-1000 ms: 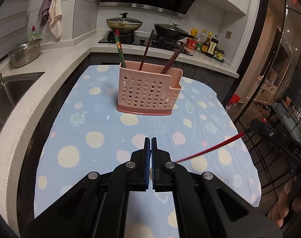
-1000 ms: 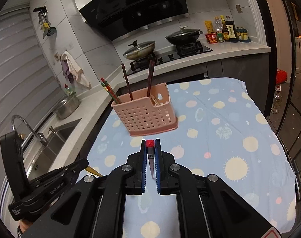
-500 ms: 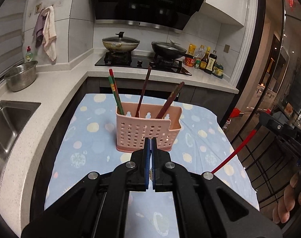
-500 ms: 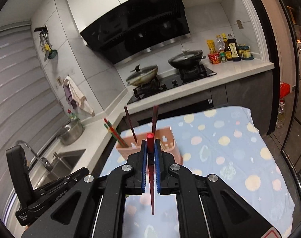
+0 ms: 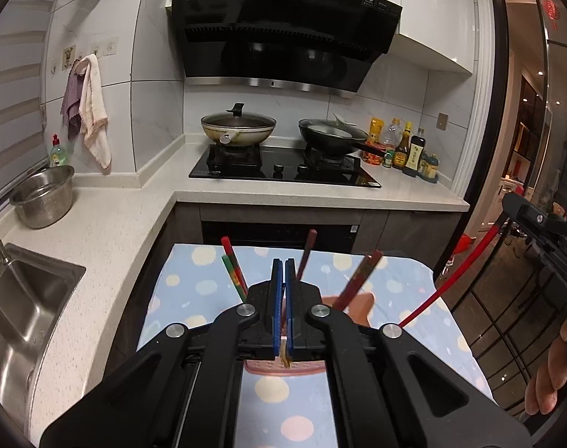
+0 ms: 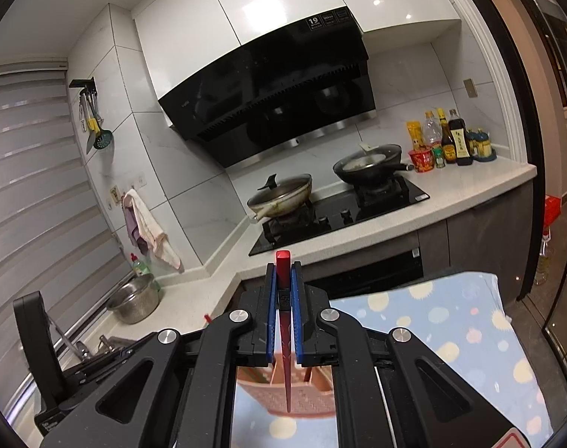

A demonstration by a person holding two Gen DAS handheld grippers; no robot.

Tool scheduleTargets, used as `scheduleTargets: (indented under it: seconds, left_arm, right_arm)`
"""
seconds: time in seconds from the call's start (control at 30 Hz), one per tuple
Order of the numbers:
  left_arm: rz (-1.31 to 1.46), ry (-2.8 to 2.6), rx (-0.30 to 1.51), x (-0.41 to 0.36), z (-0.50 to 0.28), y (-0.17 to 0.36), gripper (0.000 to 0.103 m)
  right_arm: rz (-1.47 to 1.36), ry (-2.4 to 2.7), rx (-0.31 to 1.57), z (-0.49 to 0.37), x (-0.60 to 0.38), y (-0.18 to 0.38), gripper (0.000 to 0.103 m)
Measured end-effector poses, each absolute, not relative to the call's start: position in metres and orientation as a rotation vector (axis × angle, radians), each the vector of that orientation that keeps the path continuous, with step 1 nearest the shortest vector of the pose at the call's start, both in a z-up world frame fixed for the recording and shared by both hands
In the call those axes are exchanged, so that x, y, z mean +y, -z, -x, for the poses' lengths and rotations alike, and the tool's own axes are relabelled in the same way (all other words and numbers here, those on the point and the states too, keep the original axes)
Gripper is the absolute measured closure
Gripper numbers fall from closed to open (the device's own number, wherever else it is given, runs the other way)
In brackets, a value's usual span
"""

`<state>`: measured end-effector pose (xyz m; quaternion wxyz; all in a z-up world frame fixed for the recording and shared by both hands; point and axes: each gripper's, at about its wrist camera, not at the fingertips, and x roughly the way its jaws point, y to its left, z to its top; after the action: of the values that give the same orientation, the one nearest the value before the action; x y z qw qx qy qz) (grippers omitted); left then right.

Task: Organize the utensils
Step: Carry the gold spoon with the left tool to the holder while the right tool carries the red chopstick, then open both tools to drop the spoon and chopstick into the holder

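Right tongs (image 6: 283,310) pinch a red chopstick (image 6: 285,366) tip-down over the pink holder (image 6: 294,399) at the desk's far edge, ready for dropping in. Left tongs (image 5: 283,298) pressed together, maybe on a thin yellowish stick (image 5: 284,354); poorly visible.

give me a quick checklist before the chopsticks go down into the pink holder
1. Right gripper shut on the red chopstick: ok.
2. Red chopstick tip points down over the pink holder: ok.
3. Left gripper jaws closed on a thin yellowish stick: ok, though what kind of utensil it is, cannot tell.
4. Free compartment under each tip: cannot tell, the grippers hide most of the holder.
5. Chopsticks already in the holder clear of the way down: cannot tell.
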<state>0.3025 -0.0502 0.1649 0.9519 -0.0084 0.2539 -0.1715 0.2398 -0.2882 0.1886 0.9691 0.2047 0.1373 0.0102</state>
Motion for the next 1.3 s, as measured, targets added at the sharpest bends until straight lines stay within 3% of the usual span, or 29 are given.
scheduleTargets:
  seconds: [0.27, 0.93, 1.1, 1.13, 1.23, 1.3]
  left_arm:
    - [0.009, 0.336, 0.531, -0.058, -0.342, -0.157, 0.102]
    - [0.004, 0.330, 0.638, -0.072, -0.378, -0.105, 0.102]
    - [0.002, 0.317, 0.648, -0.073, -0.378, -0.097, 0.101]
    - [0.001, 0.313, 0.652, -0.072, -0.379, -0.096, 0.099]
    - [0.006, 0.296, 0.653, -0.070, -0.379, -0.094, 0.079]
    - [0.001, 0.290, 0.647, -0.070, -0.376, -0.094, 0.075]
  right_arm:
    - [-0.396, -0.013, 0.269, -0.286, -0.280, -0.189, 0.096]
    - [-0.377, -0.024, 0.470, -0.333, -0.262, -0.116, 0.096]
    - [-0.372, -0.012, 0.485, -0.331, -0.259, -0.106, 0.090]
    - [-0.371, -0.008, 0.486, -0.330, -0.258, -0.105, 0.088]
    - [-0.381, -0.006, 0.490, -0.328, -0.259, -0.104, 0.085]
    - [-0.379, -0.008, 0.491, -0.327, -0.258, -0.103, 0.085]
